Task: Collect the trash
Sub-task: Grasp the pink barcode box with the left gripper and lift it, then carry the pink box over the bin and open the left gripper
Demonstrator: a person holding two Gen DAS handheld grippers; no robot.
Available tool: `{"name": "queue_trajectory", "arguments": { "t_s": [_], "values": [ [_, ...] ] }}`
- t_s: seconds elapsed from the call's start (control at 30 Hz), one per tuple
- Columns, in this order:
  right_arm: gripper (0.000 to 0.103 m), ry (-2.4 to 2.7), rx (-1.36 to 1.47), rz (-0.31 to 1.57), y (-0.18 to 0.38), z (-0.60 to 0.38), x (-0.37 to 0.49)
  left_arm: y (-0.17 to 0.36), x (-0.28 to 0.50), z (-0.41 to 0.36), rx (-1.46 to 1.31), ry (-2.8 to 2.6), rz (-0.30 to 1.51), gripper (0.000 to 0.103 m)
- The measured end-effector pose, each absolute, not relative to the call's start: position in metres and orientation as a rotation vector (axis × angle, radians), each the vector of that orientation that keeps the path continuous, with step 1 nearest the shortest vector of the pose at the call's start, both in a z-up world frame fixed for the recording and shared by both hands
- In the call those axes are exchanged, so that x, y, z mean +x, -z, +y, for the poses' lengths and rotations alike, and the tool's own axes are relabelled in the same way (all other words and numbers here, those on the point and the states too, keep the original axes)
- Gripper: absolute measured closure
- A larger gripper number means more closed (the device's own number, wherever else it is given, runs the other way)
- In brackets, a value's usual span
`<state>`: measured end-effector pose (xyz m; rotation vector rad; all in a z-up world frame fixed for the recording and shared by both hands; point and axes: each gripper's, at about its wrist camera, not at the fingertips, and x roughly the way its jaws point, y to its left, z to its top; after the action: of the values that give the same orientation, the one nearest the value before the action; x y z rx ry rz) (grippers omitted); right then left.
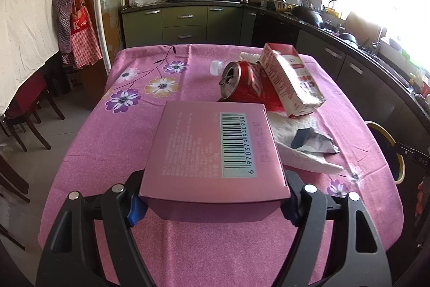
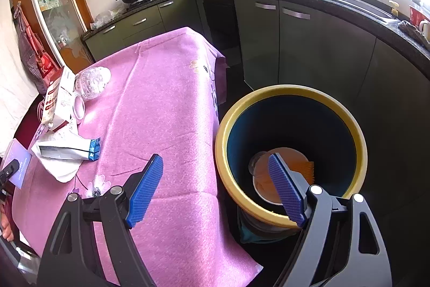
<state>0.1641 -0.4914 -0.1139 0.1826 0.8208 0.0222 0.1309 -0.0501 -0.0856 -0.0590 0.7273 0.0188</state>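
Two grippers, left gripper (image 1: 215, 203) clamped on pink box (image 1: 212, 149), can (image 1: 242, 85), carton (image 1: 290, 80), tissue (image 1: 301, 149) beyond, right gripper (image 2: 215, 190) open, empty, above bin (image 2: 268, 215) rim beside table (image 2: 166, 98).

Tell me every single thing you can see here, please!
pink box: 1, pink with a barcode, clamped in the left tongs above the table
soda can: 1, red, lying on its side mid-table
carton: 1, red and white, leaning on the can
plastic bottle: 1, clear, crushed, lying behind the carton
foil packet: 1, silver with blue end, lying on the tissue
tissue: 1, white, on the table beside the box
tablecloth: 1, pink with flowers, covering the table
trash bin: 1, yellow rim, dark inside, beside the table, orange trash at the bottom
left tongs: 1, black, shut on the box
right tongs: 1, black with blue pads, open, over the bin's edge
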Motion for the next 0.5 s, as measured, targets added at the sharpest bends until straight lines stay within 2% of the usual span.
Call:
{"name": "queue_trajectory", "arguments": {
  "t_s": [0.23, 0.5],
  "values": [
    [0.023, 0.087, 0.175, 0.744, 0.090, -0.520, 0.141, 0.050, 0.131, -0.112, -0.003, 0.228, 0.694, 0.030],
    [0.023, 0.241, 0.191, 0.691, 0.070, -0.577, 0.090, 0.040, 0.162, -0.248, 0.057, 0.560, 0.698, 0.030]
  ]
}}
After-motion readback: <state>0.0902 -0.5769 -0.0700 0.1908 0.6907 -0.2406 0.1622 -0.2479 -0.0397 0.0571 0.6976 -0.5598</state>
